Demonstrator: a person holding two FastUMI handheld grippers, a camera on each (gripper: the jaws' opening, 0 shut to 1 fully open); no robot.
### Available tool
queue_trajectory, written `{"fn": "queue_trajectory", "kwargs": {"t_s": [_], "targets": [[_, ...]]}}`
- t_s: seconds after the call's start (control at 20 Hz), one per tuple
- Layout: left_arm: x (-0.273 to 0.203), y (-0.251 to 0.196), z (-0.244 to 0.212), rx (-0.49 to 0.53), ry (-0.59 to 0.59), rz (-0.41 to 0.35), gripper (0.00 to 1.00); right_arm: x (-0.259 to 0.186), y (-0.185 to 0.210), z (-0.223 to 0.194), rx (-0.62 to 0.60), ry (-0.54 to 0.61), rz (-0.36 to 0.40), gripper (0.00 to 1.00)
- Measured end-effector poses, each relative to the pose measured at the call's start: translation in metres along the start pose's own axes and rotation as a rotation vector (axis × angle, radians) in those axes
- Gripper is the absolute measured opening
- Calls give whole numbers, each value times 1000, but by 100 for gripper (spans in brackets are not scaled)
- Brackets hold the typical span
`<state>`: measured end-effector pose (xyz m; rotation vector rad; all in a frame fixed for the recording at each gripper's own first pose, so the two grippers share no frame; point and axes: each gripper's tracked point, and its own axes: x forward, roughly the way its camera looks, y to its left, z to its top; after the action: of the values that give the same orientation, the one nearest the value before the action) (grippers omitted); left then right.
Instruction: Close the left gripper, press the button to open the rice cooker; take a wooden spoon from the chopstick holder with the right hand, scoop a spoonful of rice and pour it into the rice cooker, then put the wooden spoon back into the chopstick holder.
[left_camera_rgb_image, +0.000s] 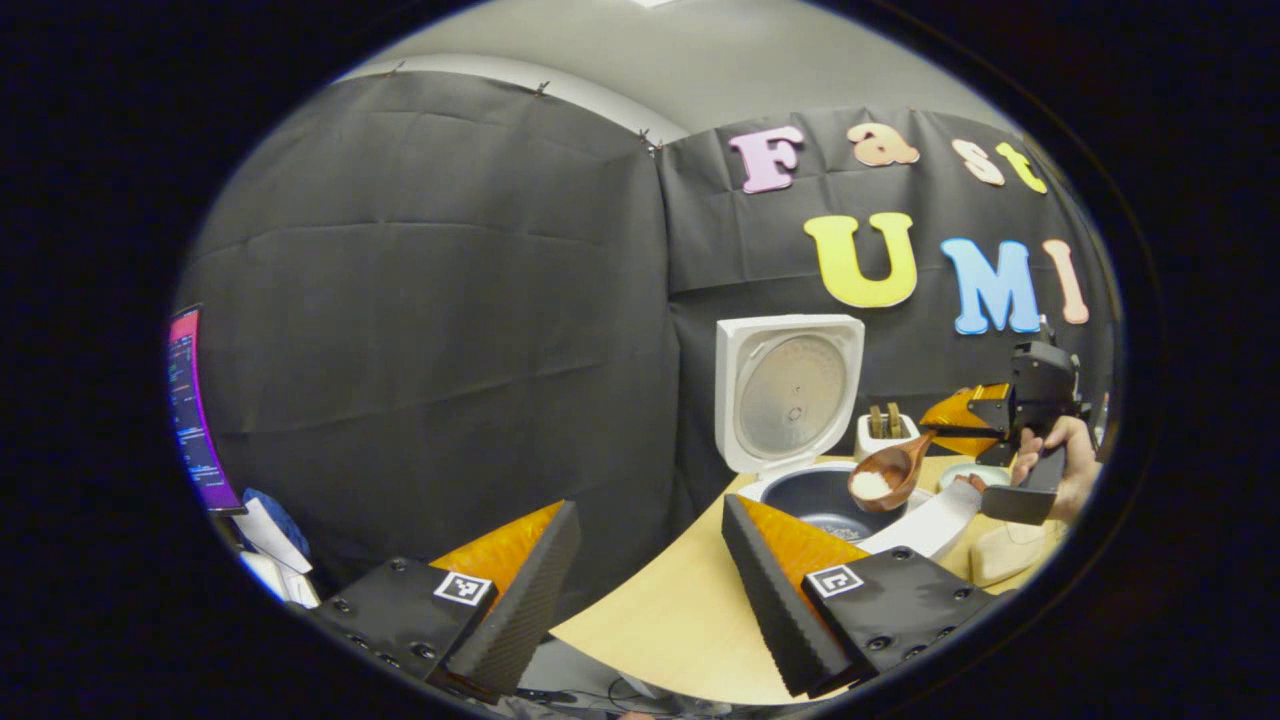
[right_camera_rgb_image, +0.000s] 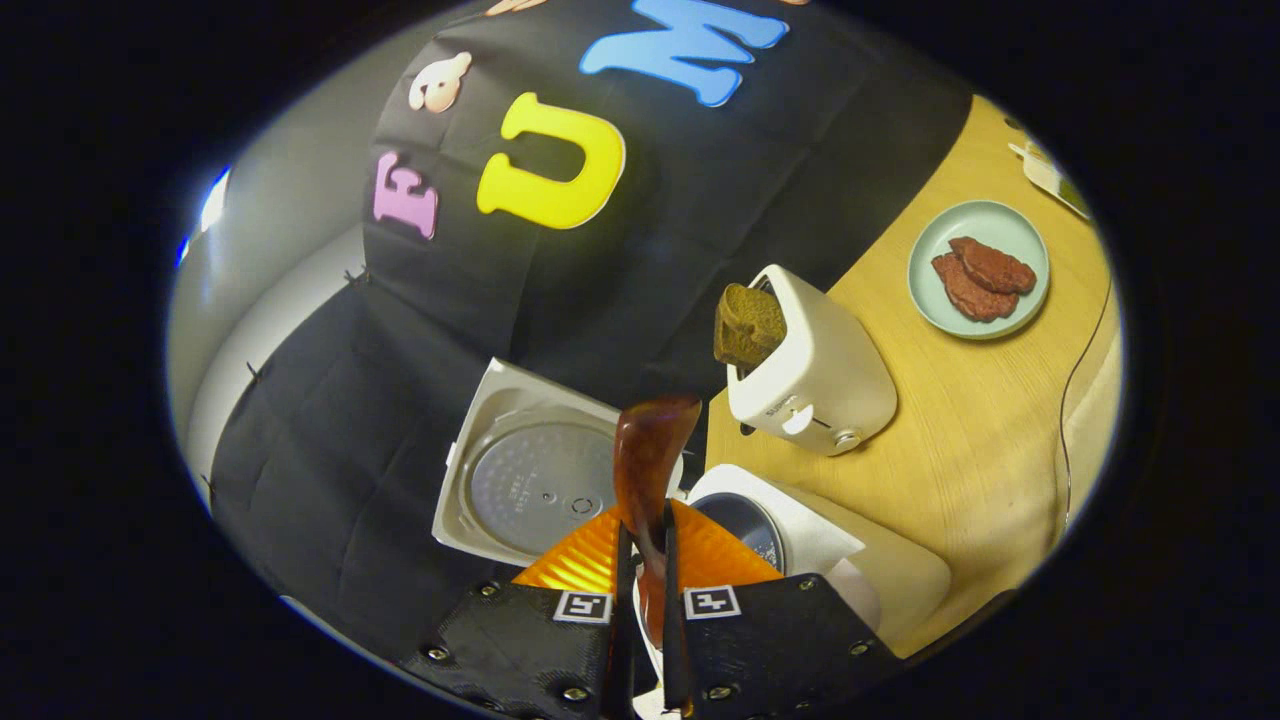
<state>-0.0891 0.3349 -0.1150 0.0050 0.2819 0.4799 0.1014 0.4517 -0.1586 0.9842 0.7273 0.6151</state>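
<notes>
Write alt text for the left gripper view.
A right gripper holds a wooden spoon of rice above the open rice cooker on a wooden table. The left gripper sits open in the foreground, empty.

The left gripper (left_camera_rgb_image: 650, 590) was held low at the near side with its two fingers spread wide apart and nothing between them, both angled up and forward. Farther off to its right, the right gripper (right_camera_rgb_image: 643, 560) was raised and tipped downward, gripped from below by a hand (left_camera_rgb_image: 1055, 465) wrapped round its handle. Seen in the right gripper view, its fingers stood nearly together, pressing from both sides on the handle of a wooden spoon (right_camera_rgb_image: 648, 470) that ran out ahead between them.
</notes>
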Motion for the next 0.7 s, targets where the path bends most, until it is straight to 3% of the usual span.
{"fn": "queue_trajectory", "kwargs": {"t_s": [0.35, 0.65, 0.7], "targets": [[0, 23, -16, -30, 16, 63, 98, 29, 1, -26, -365, 72, -48, 12], [1, 29, -26, -59, 22, 67, 100, 30, 19, -36, -728, 82, -26, 12], [0, 28, -26, -60, 20, 63, 92, 31, 22, -39, -787, 85, -20, 12]]}}
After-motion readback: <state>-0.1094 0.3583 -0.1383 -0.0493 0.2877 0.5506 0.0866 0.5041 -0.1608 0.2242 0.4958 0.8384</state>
